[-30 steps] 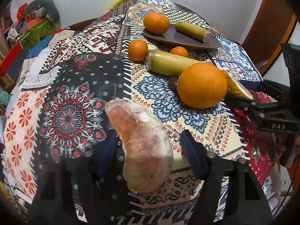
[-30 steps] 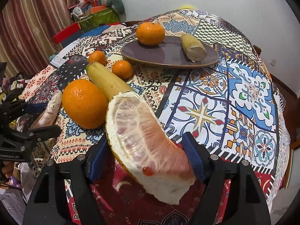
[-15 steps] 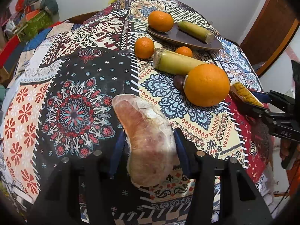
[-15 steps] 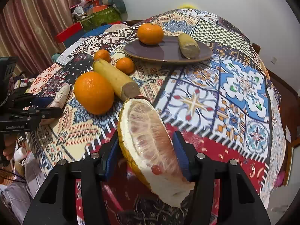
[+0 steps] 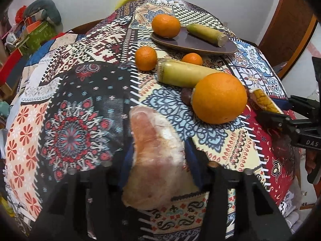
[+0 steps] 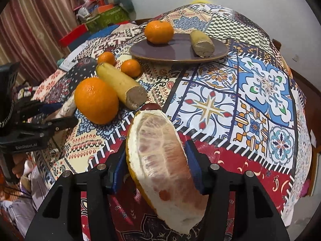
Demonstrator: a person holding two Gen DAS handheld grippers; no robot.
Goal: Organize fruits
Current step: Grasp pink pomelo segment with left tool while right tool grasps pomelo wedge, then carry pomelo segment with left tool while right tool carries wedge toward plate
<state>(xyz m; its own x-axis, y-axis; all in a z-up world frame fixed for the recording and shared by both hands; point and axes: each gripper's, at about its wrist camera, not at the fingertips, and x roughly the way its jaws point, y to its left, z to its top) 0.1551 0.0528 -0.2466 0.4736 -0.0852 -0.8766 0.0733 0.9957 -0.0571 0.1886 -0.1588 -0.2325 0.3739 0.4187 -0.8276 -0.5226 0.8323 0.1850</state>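
— Pale pink flesh fills the near view on both sides. Why?

— Each claw has hold of its own piece. The left gripper (image 5: 158,160) has its blue pads pressed against a peeled pomelo segment (image 5: 154,160); the right gripper (image 6: 155,162) is clamped the same way on a pomelo wedge (image 6: 162,160) with yellow rind. Both pieces look lifted clear of the patterned tablecloth (image 6: 260,100), though I can't be sure.

— And beyond them?

— A large orange (image 6: 96,100) sits beside a cut yellowish stick (image 6: 122,86), sugarcane perhaps, with two small tangerines, one (image 6: 131,67) just past it and another (image 6: 106,58) behind. Farthest, the brown plate (image 6: 170,52) already carries a tangerine (image 6: 158,31) and a shorter stick (image 6: 201,43).

— So the plate is the goal?

— I'd judge so: there's bare plate between those two for the pomelo.
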